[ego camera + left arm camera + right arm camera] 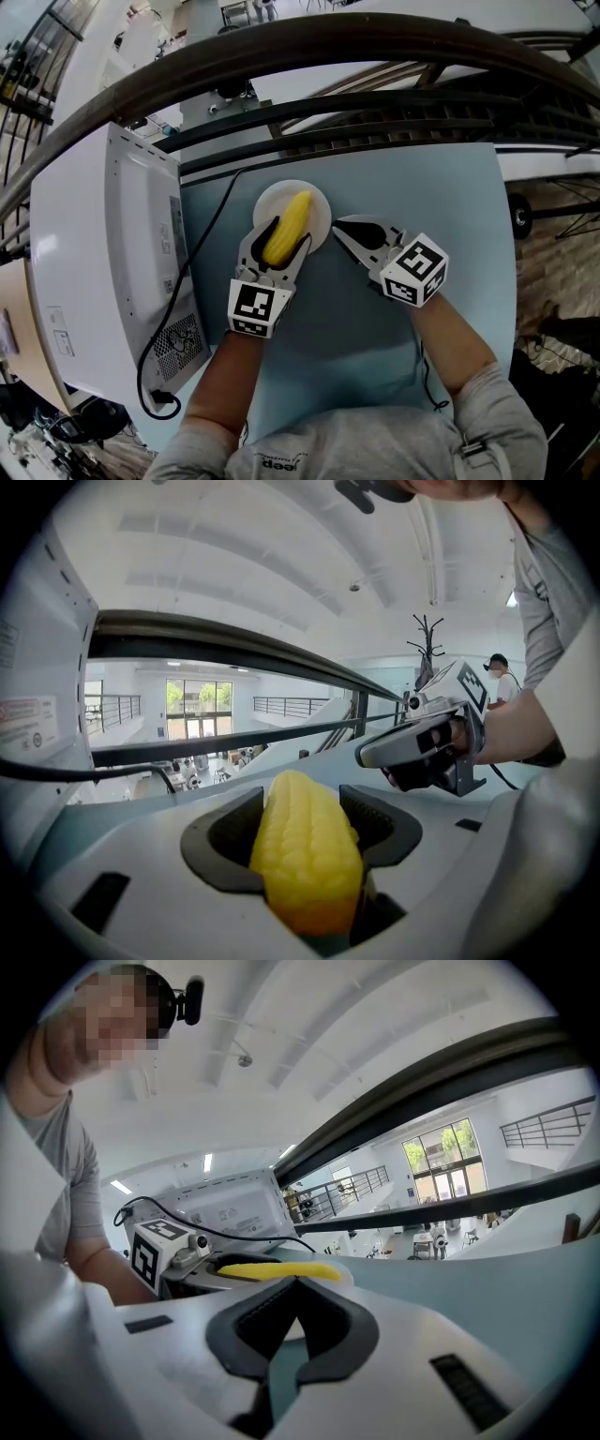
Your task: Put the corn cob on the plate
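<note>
The yellow corn cob (pixel 289 225) lies lengthwise between the jaws of my left gripper (pixel 287 238), which is shut on it. Its far end reaches over the white plate (pixel 319 208) on the light blue table. Whether the cob touches the plate I cannot tell. In the left gripper view the corn cob (pixel 305 855) fills the gap between the dark pads. My right gripper (pixel 338 226) is shut on nothing, its tips just off the plate's right rim. From the right gripper view the corn cob (pixel 277 1270) shows beyond the closed tips of my right gripper (pixel 295 1284).
A white microwave (pixel 103 262) stands along the table's left side, with a black cable (pixel 202 258) running past the plate. A dark railing (pixel 375 103) curves behind the table's far edge. The table (pixel 441 187) drops off at the right.
</note>
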